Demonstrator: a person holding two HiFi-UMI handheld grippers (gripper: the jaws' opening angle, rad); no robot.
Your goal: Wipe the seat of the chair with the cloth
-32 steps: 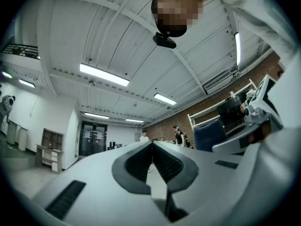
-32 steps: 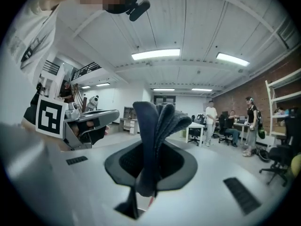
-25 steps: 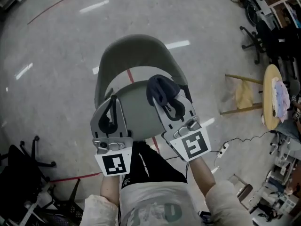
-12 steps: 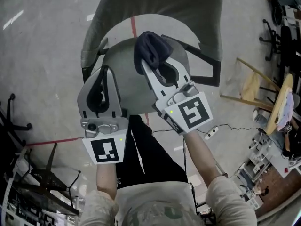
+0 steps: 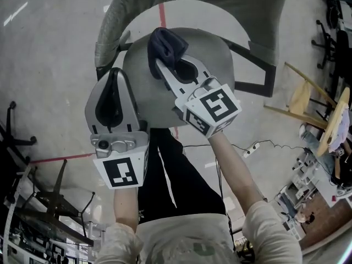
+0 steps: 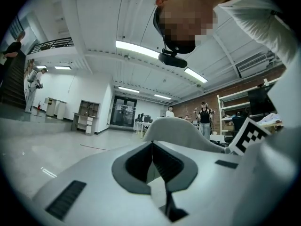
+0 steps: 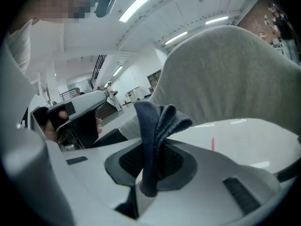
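Observation:
A grey chair stands below me, its round seat and curved backrest in the head view. My right gripper is shut on a dark blue cloth, which bunches past the jaw tips over the seat's far left part. In the right gripper view the cloth stands up between the jaws, with the backrest behind it. My left gripper hovers at the seat's left edge, shut with nothing between its jaws. In the left gripper view the gripper shows its jaws pressed together, tilted upward.
A red tape line runs across the grey floor under the chair. A wooden stool and a round table edge sit at the right. Black office chair bases stand at the left. A power strip lies on the floor.
My right gripper has carried the cloth left and further over the seat. The view has tipped down and closer to the chair. The left gripper has stayed at the seat's left edge.

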